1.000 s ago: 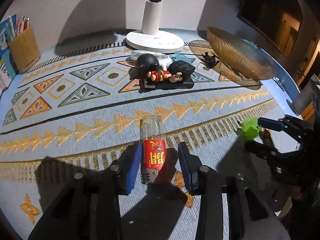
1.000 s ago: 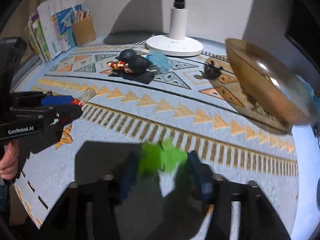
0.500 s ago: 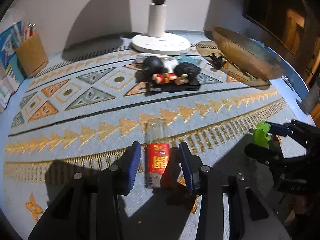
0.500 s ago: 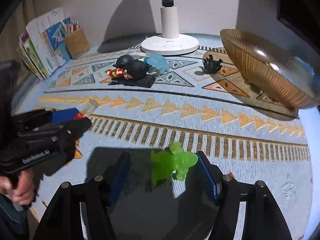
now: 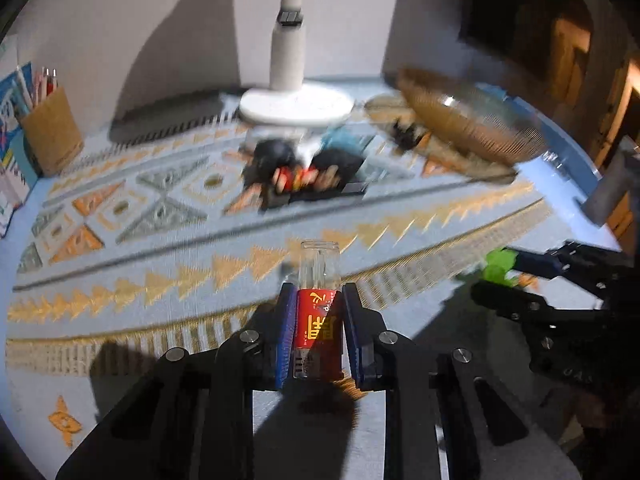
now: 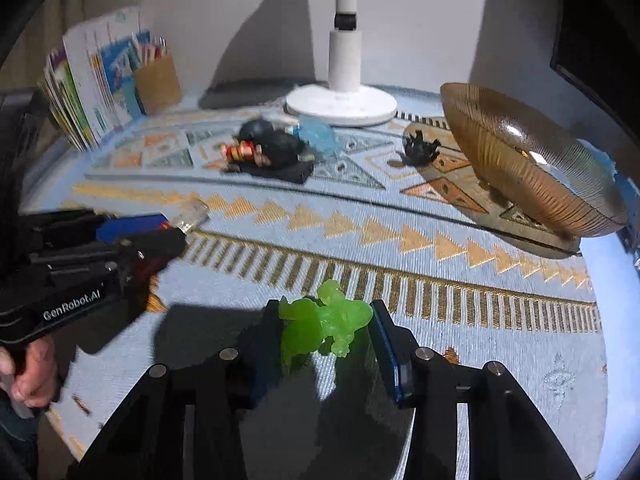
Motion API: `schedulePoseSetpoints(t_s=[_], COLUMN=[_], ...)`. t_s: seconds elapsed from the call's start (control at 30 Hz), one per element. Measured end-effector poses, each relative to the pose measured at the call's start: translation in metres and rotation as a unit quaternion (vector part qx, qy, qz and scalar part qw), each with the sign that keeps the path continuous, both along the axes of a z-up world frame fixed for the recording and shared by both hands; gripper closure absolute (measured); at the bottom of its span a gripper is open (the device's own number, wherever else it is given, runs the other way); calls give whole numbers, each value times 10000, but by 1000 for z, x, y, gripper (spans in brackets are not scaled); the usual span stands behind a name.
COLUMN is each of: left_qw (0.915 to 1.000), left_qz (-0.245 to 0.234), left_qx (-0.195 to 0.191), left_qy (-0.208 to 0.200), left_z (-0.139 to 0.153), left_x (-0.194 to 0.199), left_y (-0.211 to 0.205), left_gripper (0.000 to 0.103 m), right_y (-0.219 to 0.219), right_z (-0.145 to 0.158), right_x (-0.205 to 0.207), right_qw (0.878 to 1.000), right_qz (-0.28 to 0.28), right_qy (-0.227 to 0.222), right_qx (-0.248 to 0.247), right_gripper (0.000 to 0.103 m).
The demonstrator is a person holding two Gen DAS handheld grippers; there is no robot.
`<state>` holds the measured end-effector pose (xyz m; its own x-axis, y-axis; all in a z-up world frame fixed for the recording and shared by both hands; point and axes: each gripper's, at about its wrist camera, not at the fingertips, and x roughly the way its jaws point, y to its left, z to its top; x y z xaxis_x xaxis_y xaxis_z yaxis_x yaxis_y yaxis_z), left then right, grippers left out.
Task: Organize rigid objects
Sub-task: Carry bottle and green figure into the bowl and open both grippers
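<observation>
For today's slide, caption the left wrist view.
Left tool clamps a red-labelled clear tube above the patterned mat.

We see a red-labelled clear lighter (image 5: 318,312), a translucent green figurine (image 6: 324,326), an amber ribbed bowl (image 6: 532,168), and a pale blue cloth (image 6: 400,280) with gold and orange triangles.

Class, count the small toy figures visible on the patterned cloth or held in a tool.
3: a translucent green figure between the right tool's fingers, a spiky black figure beside the amber bowl, a black-haired figure on a black base. Others may be hidden.
</observation>
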<state>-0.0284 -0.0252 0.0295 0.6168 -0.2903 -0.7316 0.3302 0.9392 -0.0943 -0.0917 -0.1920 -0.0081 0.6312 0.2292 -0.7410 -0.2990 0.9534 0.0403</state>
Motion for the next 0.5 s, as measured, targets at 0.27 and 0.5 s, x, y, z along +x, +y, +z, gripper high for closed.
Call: schedulePoseSetpoints(t_s=[0.27, 0.5], left_qw=[9851, 9788], left_qz=[-641, -948], left_qx=[-1371, -1609], left_qy=[-815, -846], left_z=[90, 135], left_x=[18, 95], left_y=[-34, -137], left_gripper=[83, 83], right_y=[-88, -194], right_z=[78, 154], right_x=[6, 48], right_qw=[9931, 9660], right_qz=[-700, -2115], right_qy=[-678, -1351], right_qx=[656, 630], right_gripper=[60, 60])
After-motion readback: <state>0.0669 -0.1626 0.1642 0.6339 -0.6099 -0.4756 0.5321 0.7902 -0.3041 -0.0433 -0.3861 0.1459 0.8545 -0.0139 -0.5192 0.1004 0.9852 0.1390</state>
